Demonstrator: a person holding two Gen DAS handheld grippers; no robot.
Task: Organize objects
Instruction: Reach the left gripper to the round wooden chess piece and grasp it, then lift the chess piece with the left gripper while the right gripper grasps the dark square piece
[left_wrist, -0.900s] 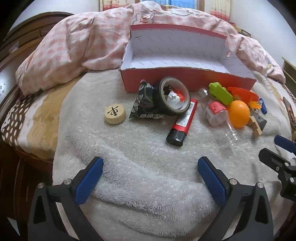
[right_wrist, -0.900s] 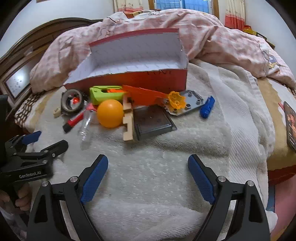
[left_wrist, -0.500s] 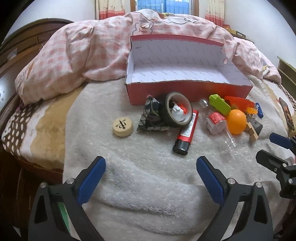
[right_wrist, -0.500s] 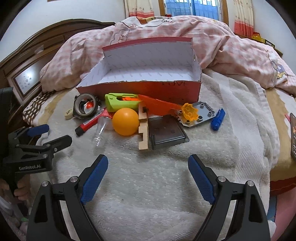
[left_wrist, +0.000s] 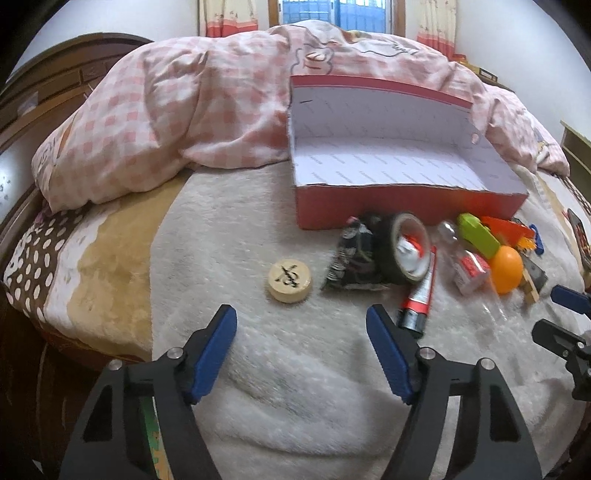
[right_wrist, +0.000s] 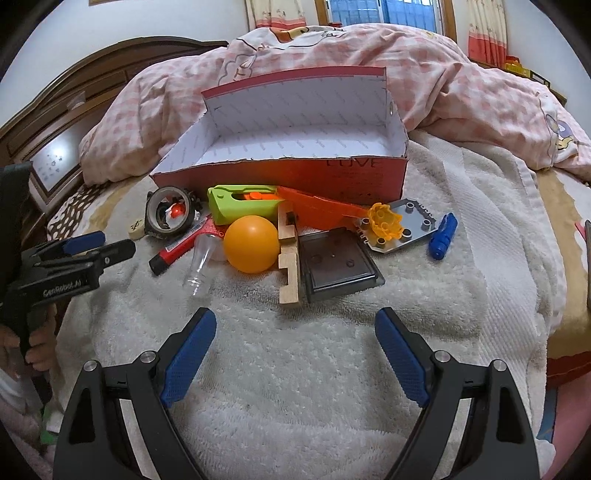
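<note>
Nothing grabbed yet: left gripper (left_wrist: 301, 325) and right gripper (right_wrist: 295, 328) both gape empty; next, reach for the wooden disc (left_wrist: 290, 280), then the red box (left_wrist: 406, 206).

Bare towel (right_wrist: 295, 369) lies open between and ahead of the right gripper (right_wrist: 295, 332); beyond it a dark tray (right_wrist: 338, 266), wooden block (right_wrist: 289, 266) and orange ball (right_wrist: 251, 243) crowd the approach to the red box (right_wrist: 295, 177)
</note>
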